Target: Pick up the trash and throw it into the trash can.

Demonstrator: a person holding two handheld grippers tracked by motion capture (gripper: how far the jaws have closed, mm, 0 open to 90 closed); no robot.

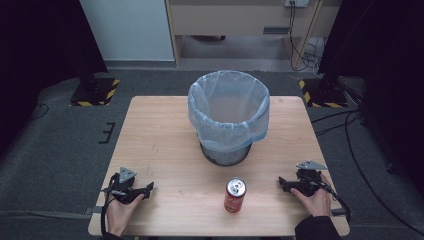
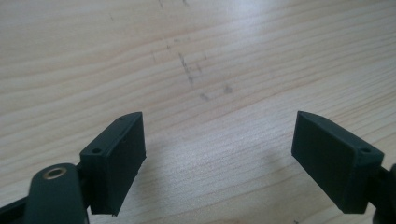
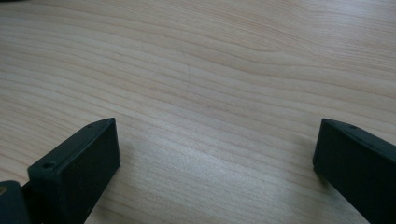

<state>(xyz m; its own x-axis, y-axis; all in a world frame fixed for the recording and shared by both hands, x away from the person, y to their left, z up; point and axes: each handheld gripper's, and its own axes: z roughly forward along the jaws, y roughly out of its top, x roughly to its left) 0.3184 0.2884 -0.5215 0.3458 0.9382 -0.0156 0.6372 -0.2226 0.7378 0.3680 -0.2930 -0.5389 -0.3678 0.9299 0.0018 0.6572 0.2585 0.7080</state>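
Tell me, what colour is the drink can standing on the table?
Red, with a silver top; the can shows best in the high view.

— What carries everything here?
— A pale wood-grain worktop (image 1: 160, 135), standing on grey carpet.
— What sits on it?
— A dark bin (image 1: 226, 152) lined with a bluish bag stands toward the far middle. A red drinks can (image 1: 235, 195) stands upright near the front edge, in front of the bin and apart from it.
— Any marks?
— Faint grey scuffs in the left claw view.
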